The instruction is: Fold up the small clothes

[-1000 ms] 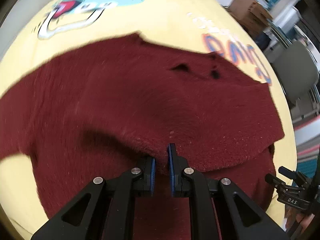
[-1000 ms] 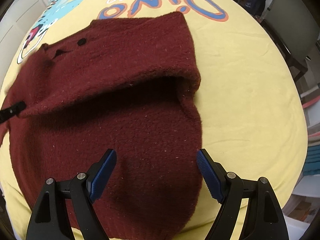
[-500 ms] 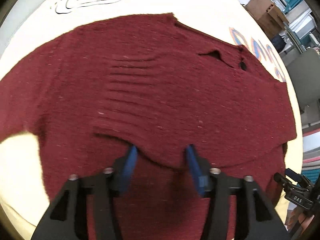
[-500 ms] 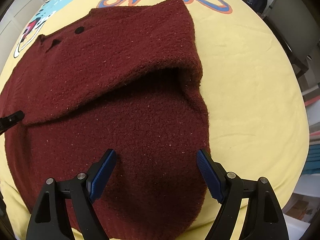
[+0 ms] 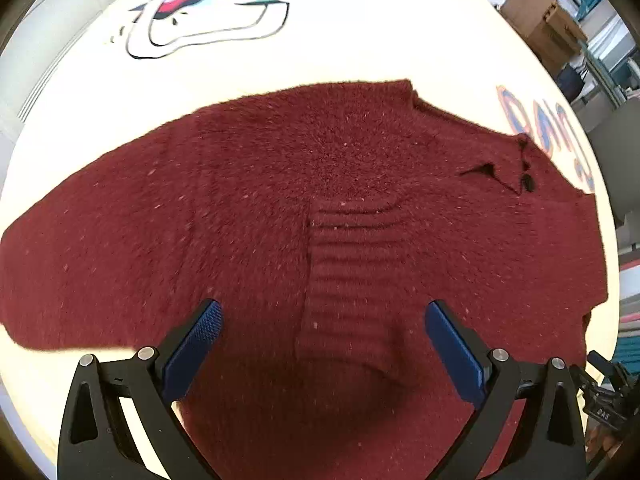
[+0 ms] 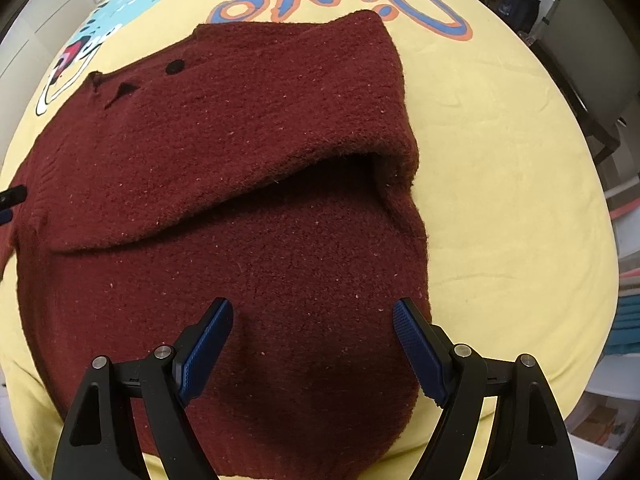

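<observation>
A small dark red knitted sweater (image 5: pixel 280 208) lies on a yellow printed cloth (image 5: pixel 360 40). One sleeve with a ribbed cuff (image 5: pixel 344 264) is folded across its body. My left gripper (image 5: pixel 320 320) is open and empty just above the cuff. In the right wrist view the sweater (image 6: pixel 240 160) has its other sleeve folded over the body, leaving a raised fold edge (image 6: pixel 320 172). My right gripper (image 6: pixel 312 316) is open and empty above the sweater's lower part. A black button (image 6: pixel 175 67) shows near the neck.
The yellow cloth (image 6: pixel 500 160) carries a "Dino" print (image 6: pixel 340 4) and a cartoon figure (image 5: pixel 208 12). Cardboard boxes (image 5: pixel 540 28) and a grey chair (image 6: pixel 592 52) stand beyond the table's far edge. The other gripper's tip (image 5: pixel 608 396) shows at the right.
My left gripper has opened wide and let go of the sleeve cuff, which now lies across the sweater's body. My right gripper stayed open and shifted only slightly.
</observation>
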The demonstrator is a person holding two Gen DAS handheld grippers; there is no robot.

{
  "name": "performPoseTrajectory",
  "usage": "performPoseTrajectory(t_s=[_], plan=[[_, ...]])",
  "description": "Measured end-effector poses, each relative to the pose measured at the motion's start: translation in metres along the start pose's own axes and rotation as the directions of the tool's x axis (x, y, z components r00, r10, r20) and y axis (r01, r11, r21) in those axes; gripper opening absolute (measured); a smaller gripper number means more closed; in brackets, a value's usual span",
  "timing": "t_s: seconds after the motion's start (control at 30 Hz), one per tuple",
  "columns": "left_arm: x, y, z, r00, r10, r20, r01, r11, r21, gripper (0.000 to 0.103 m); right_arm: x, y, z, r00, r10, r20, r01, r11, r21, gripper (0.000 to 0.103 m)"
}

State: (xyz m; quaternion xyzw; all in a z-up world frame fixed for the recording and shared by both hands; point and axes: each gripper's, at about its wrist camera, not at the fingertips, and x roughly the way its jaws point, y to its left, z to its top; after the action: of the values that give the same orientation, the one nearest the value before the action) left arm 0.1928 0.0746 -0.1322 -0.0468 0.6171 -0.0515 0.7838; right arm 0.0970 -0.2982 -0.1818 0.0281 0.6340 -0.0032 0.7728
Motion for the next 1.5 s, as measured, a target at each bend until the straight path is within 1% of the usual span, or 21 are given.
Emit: performPoseTrajectory(t_s=[0.13,0.17,0.2,0.23,0.27,0.33,0.4,0.43,0.47,0.5,0.67,0.87,0.97,1.07,1.17,1.27,1.33,1.37,1.4,1.47,1.5], plan=[[0.026,-0.006,0.006,0.999,0.008,-0.044,-0.007,1.0,0.027,0.099,0.0,0.002,0.003,1.0,-0.001,-0.004,0.001,1.0,0.003,0.083],[0.032,-0.008,0.006,0.998,0.007,-0.061,-0.005,1.0,0.03,0.096,0.0,0.002,0.004,1.0,-0.002,-0.005,0.002,1.0,0.005,0.083],[0.038,-0.009,0.005,0.996,0.0,-0.084,0.003,0.999,0.035,0.09,0.0,0.001,0.006,1.0,-0.004,-0.005,0.005,1.0,0.007,0.083],[0.044,-0.011,0.003,0.995,-0.003,-0.098,0.007,0.999,0.046,0.087,-0.003,-0.002,-0.002,1.0,-0.007,-0.004,0.007,1.0,0.009,0.083],[0.046,-0.014,0.001,0.996,0.015,-0.091,-0.009,0.998,0.067,0.084,-0.003,-0.003,-0.001,1.0,-0.009,-0.005,0.009,1.0,0.011,0.083],[0.044,-0.018,-0.003,0.998,0.016,-0.063,-0.01,0.995,0.098,0.071,-0.004,-0.011,-0.008,1.0,-0.017,-0.006,0.017,1.0,0.017,0.083],[0.041,-0.018,-0.004,0.999,-0.007,-0.053,0.012,0.995,0.1,0.047,-0.004,-0.015,-0.008,1.0,-0.026,-0.011,0.026,0.999,0.025,0.083],[0.038,-0.016,-0.005,0.999,-0.015,-0.046,0.02,0.995,0.098,0.042,-0.004,-0.018,-0.007,0.999,-0.03,-0.013,0.03,0.999,0.032,0.083],[0.036,-0.013,-0.006,0.999,-0.028,-0.044,0.033,0.995,0.096,0.029,-0.004,-0.022,-0.007,0.999,-0.032,-0.013,0.033,0.999,0.039,0.083],[0.032,-0.008,-0.006,0.998,-0.045,-0.042,0.048,0.995,0.089,0.024,-0.003,-0.027,-0.006,0.999,-0.034,-0.012,0.035,0.998,0.047,0.083],[0.006,0.017,-0.005,0.997,-0.081,-0.001,0.081,0.994,0.072,0.013,-0.006,-0.051,-0.002,0.999,-0.04,0.0,0.04,0.996,0.086,0.083],[-0.038,0.031,0.005,0.991,-0.071,0.116,0.061,0.994,0.086,0.01,-0.008,-0.065,0.02,1.0,-0.002,0.029,-0.002,0.991,0.131,0.083],[-0.05,0.037,0.009,0.987,-0.047,0.155,0.037,0.997,0.068,0.002,-0.012,-0.074,0.039,0.998,0.017,0.061,-0.026,0.989,0.149,0.083],[-0.034,0.032,0.009,0.989,-0.038,0.14,0.029,0.998,0.064,0.002,-0.014,-0.08,0.06,0.996,0.02,0.09,-0.035,0.986,0.162,0.083],[-0.023,0.035,0.007,0.991,-0.074,0.111,0.069,0.997,0.045,0.002,-0.014,-0.086,0.076,0.996,0.016,0.089,-0.031,0.983,0.179,0.083],[-0.021,0.037,0.009,0.993,-0.096,0.07,0.094,0.995,0.033,0.003,-0.013,-0.081,0.08,0.996,0.008,0.083,-0.023,0.983,0.18,0.083],[-0.018,0.032,0.01,0.994,-0.099,0.037,0.098,0.995,0.028,0.013,-0.009,-0.077,0.075,0.997,0.014,0.078,-0.027,0.985,0.171,0.083],[-0.015,0.03,0.011,0.995,-0.093,0.024,0.093,0.995,0.024,0.03,-0.007,-0.074,0.073,0.997,0.016,0.074,-0.029,0.985,0.168,0.083],[-0.011,0.027,0.012,0.996,-0.086,0.015,0.086,0.996,0.025,0.051,-0.006,-0.073,0.071,0.997,0.02,0.071,-0.031,0.986,0.166,0.083],[-0.006,0.025,0.013,0.996,-0.088,0.009,0.087,0.996,0.028,0.064,-0.003,-0.073,0.068,0.997,0.025,0.068,-0.036,0.985,0.167,0.083],[-0.001,0.024,0.014,0.996,-0.086,-0.003,0.086,0.996,0.026,0.065,-0.003,-0.074,0.067,0.997,0.026,0.066,-0.037,0.985,0.167,0.083]])
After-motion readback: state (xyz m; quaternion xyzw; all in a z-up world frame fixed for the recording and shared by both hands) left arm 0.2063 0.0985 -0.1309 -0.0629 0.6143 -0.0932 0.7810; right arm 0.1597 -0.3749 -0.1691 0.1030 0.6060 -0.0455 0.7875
